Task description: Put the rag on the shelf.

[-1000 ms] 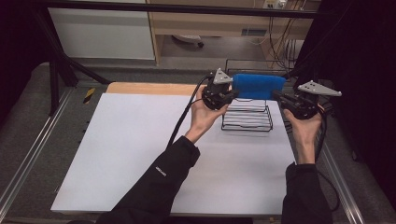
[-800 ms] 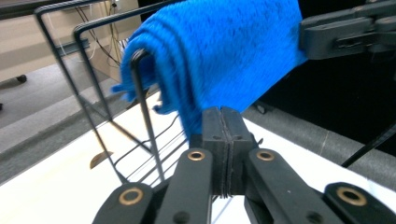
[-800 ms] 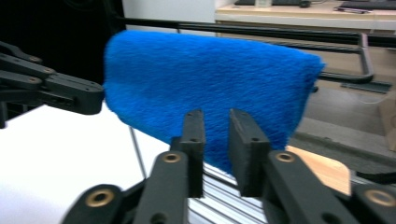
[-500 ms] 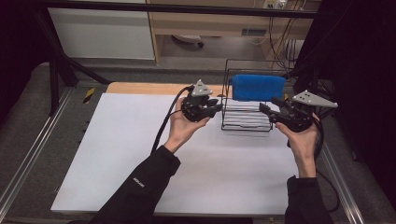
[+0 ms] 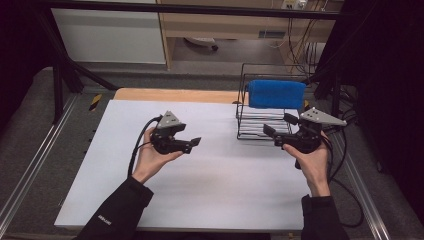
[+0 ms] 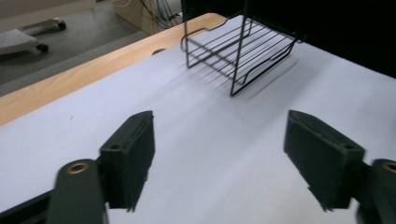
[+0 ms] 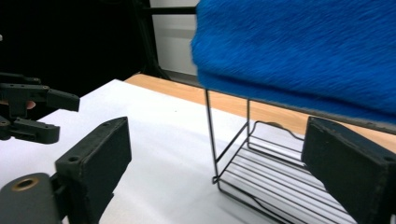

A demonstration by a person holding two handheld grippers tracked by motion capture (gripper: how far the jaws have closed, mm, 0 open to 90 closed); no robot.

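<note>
Blue towel, folded, hangs over the top rail of a black wire rack at the far right of the white table; both grippers are off it.

Left gripper: jaws spread, nothing between them, having just been opening. In the left gripper view the pads frame bare tabletop, with the rack well ahead of the jaws and slightly to their right.

Right gripper: jaws likewise parted and empty, also just opened. In the right gripper view the towel sits above and ahead of the jaws, apart from the pads, and the rack's corner post stands between and beyond them. The left gripper appears further off at the left of that view.

Risks, as judged:
- The right jaws stand near the rack's front edge; a careless move could hook a wire and drag or tip the light rack.
- The towel rests on the rail by its own weight alone; a knock to the rack could slide it off.
- Trailing cables could snag the rack.

Containers: the rack's lower shelf appears empty; the towel on the rail is its sole load.
</note>
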